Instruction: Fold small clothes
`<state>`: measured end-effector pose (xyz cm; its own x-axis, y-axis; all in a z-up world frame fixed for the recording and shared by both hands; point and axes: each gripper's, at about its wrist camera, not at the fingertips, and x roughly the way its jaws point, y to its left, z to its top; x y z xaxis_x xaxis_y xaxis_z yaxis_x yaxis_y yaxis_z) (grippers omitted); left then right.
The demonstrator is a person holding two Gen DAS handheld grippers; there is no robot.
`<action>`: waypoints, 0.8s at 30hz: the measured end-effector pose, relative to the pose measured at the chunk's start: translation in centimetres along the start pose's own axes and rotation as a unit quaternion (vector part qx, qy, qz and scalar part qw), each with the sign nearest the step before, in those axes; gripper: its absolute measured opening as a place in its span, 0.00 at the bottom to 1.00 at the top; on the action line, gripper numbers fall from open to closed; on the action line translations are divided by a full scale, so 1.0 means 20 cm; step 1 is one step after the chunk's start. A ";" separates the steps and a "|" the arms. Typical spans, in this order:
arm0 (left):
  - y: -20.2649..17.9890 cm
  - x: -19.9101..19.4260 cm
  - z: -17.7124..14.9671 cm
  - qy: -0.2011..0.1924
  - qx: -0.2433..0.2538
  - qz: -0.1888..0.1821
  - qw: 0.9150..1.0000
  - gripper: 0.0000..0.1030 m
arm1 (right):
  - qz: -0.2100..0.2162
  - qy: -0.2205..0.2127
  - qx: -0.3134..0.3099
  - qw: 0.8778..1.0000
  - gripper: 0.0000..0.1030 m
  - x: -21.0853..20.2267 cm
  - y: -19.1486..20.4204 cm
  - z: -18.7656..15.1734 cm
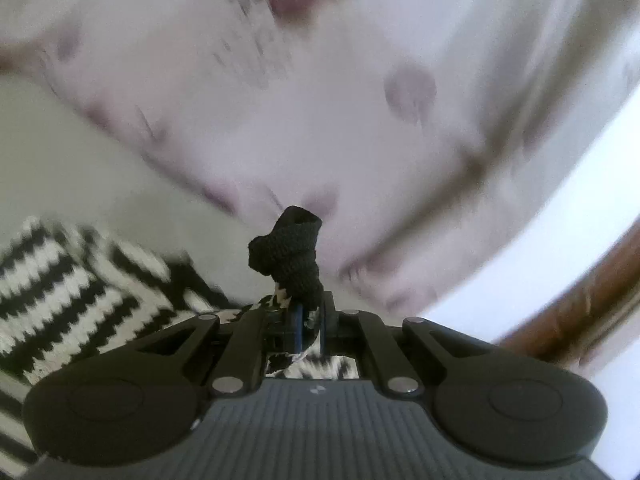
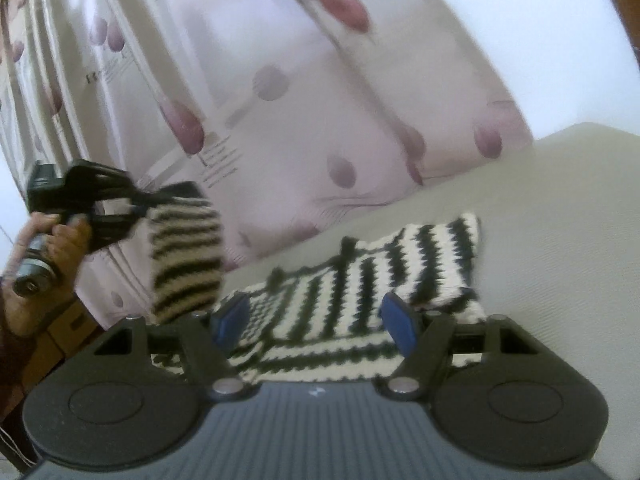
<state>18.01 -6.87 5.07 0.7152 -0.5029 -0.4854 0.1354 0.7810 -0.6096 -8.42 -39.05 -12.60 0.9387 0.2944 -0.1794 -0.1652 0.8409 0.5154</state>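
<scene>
A black-and-white striped knitted garment [image 2: 360, 296] is seen spread on a pale grey surface [image 2: 540, 220] in the middle and lower centre of the right wrist view. One part of it, probably a sleeve [image 2: 186, 252], is lifted off the surface at the left of that frame and hangs downward from the left gripper [image 2: 140, 204], whose jaws are pinched tight on its black cuff [image 1: 288, 258]. In the left wrist view the cuff is seen bunched between the closed tips, with striped knit trailing to the lower left.

The right gripper [image 2: 316, 318] is held with its jaws fairly wide and nothing gripped; the flat body of the garment lies straight ahead of and just beyond its blue pads [image 2: 398, 322].

The fold is judged to depend on the raised sleeve being carried from the left of the frame across the flat body toward the right. The left hand [image 2: 60, 240] is the one engaged. A spotted pale curtain [image 2: 300, 100] hangs behind.
</scene>
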 end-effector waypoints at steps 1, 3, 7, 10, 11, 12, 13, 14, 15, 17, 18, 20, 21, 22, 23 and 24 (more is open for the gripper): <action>-0.04 0.08 -0.06 0.014 0.008 0.001 1.000 0.06 | -0.003 -0.001 0.005 1.000 0.70 -0.01 -0.03 0.00; -0.08 0.22 -0.14 0.035 0.020 0.002 0.999 0.06 | -0.006 -0.002 0.015 1.000 0.70 -0.02 -0.08 -0.01; -0.14 0.42 -0.34 0.068 0.061 -0.003 0.996 0.06 | -0.012 -0.006 0.030 0.999 0.71 -0.05 -0.17 -0.04; -0.17 0.49 -0.48 0.088 0.105 -0.025 0.990 0.07 | -0.014 -0.009 0.041 0.999 0.72 -0.06 -0.22 -0.05; -0.18 0.53 -0.51 0.101 0.122 -0.040 0.987 0.10 | -0.013 -0.010 0.043 0.999 0.72 -0.07 -0.23 -0.05; -0.18 0.54 -0.54 0.108 0.133 -0.055 0.984 0.13 | -0.013 -0.011 0.043 0.999 0.72 -0.07 -0.24 -0.06; -0.18 0.55 -0.56 0.106 0.138 -0.068 0.982 0.17 | -0.013 -0.011 0.044 0.999 0.72 -0.07 -0.25 -0.06; -0.17 0.54 -0.57 0.101 0.144 -0.082 0.981 0.32 | -0.013 -0.011 0.044 0.999 0.72 -0.07 -0.25 -0.06; -0.18 0.53 -0.58 0.096 0.147 -0.094 0.980 0.55 | -0.012 -0.012 0.044 0.999 0.72 -0.08 -0.26 -0.06; -0.15 0.49 -0.57 0.076 0.140 -0.102 0.982 0.86 | -0.009 -0.014 0.044 0.999 0.72 -0.08 -0.26 -0.05; -0.13 0.44 -0.55 0.056 0.134 -0.108 0.983 0.92 | -0.007 -0.014 0.041 0.999 0.72 -0.08 -0.25 -0.04; -0.08 0.32 -0.53 0.027 0.141 -0.110 0.984 0.94 | -0.003 -0.017 0.033 0.999 0.72 -0.08 -0.24 0.00; -0.05 0.28 -0.51 0.019 0.145 -0.104 0.984 0.95 | 0.001 -0.018 0.029 0.999 0.72 -0.07 -0.23 0.02; 0.01 0.23 -0.49 0.007 0.147 -0.095 0.984 0.94 | 0.007 -0.018 0.023 1.000 0.72 -0.06 -0.22 0.06; 0.08 0.17 -0.49 -0.004 0.151 -0.082 0.985 0.94 | 0.010 -0.015 0.016 1.000 0.72 -0.04 -0.21 0.09; 0.14 0.12 -0.49 -0.017 0.156 -0.061 0.986 0.94 | 0.010 -0.009 0.005 1.000 0.72 -0.01 -0.20 0.12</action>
<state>13.39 -9.51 -3.84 0.7021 -0.5917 -0.3961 0.4219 0.7938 -0.4380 -7.24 -43.63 -12.56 0.9404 0.3032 -0.1537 -0.1815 0.8301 0.5273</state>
